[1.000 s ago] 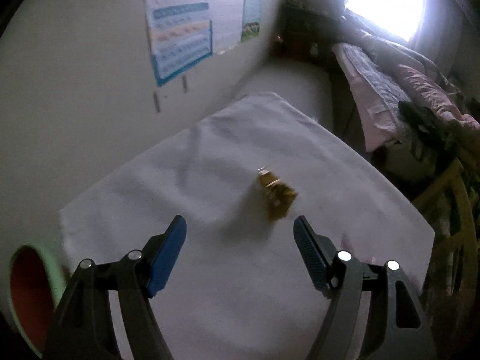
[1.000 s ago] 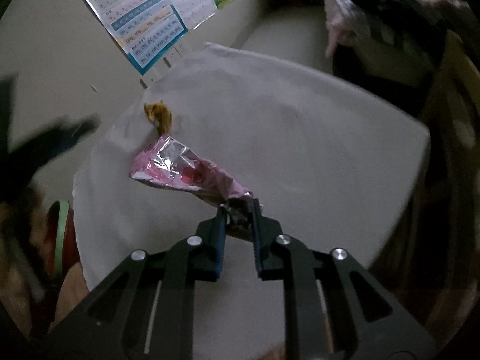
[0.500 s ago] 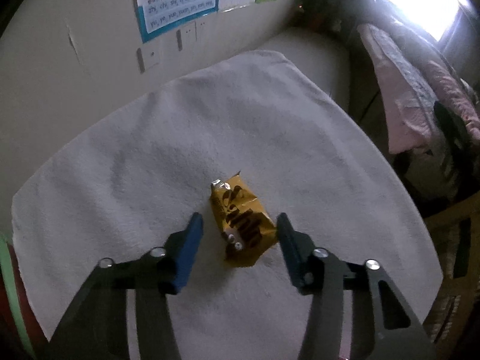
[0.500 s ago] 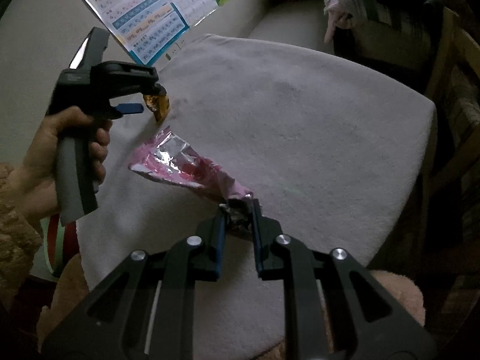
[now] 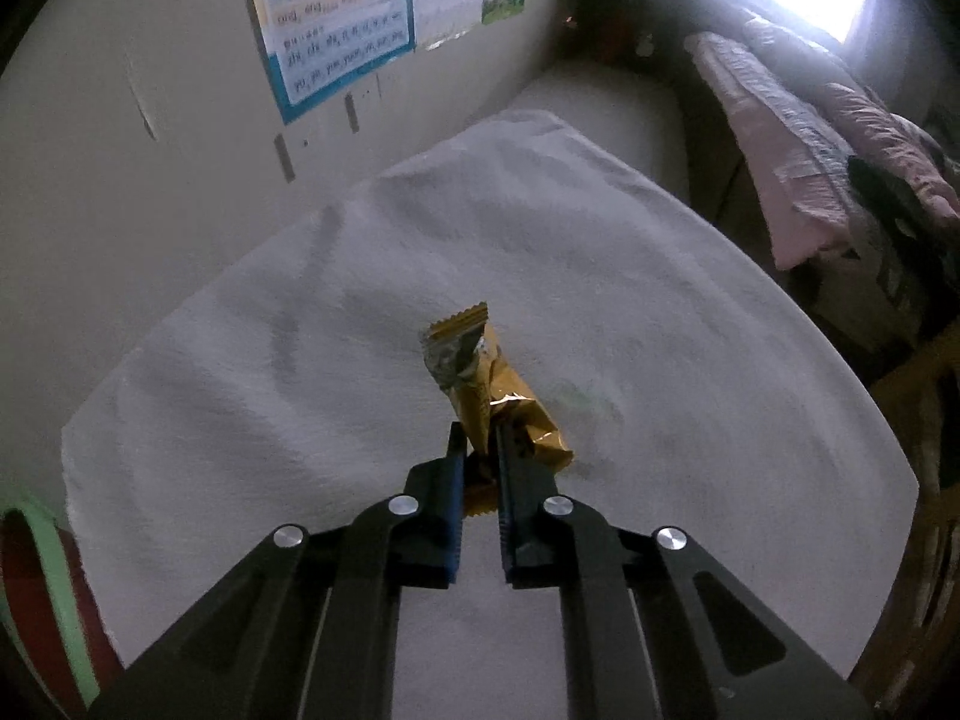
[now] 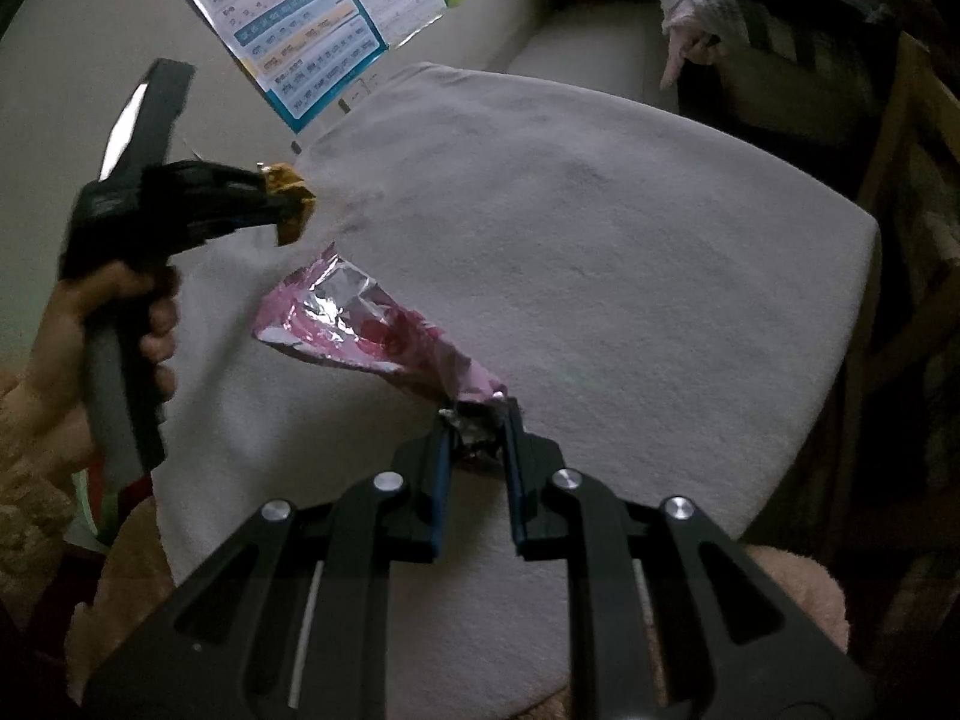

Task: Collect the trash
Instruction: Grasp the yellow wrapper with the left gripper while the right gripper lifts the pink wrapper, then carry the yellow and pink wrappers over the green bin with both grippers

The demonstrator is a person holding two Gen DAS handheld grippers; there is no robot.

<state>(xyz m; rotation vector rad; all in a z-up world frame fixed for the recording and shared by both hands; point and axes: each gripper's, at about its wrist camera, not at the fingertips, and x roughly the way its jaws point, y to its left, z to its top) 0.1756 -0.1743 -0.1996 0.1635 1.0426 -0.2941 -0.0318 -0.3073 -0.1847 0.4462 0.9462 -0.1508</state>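
Observation:
A crumpled yellow snack wrapper (image 5: 480,378) sits between the blue pads of my left gripper (image 5: 479,438), whose jaws are closing and press on its near end. The rest of it sticks out ahead over the white cloth-covered table (image 5: 660,330). In the right wrist view the same left gripper (image 6: 273,204), held by a person's hand (image 6: 120,324), carries the yellow wrapper (image 6: 291,198) at the table's far left. My right gripper (image 6: 477,414) is shut on the twisted end of a pink foil wrapper (image 6: 360,324), which hangs out to the left above the cloth.
A red bin with a green rim (image 5: 30,600) stands below the table's left edge. Posters (image 5: 336,18) hang on the wall behind. A bed with pink bedding (image 5: 810,150) and a wooden chair (image 6: 912,180) lie to the right.
My left gripper dropped onto the yellow wrapper and its jaws closed from wide open onto it. The right gripper kept still with the pink wrapper.

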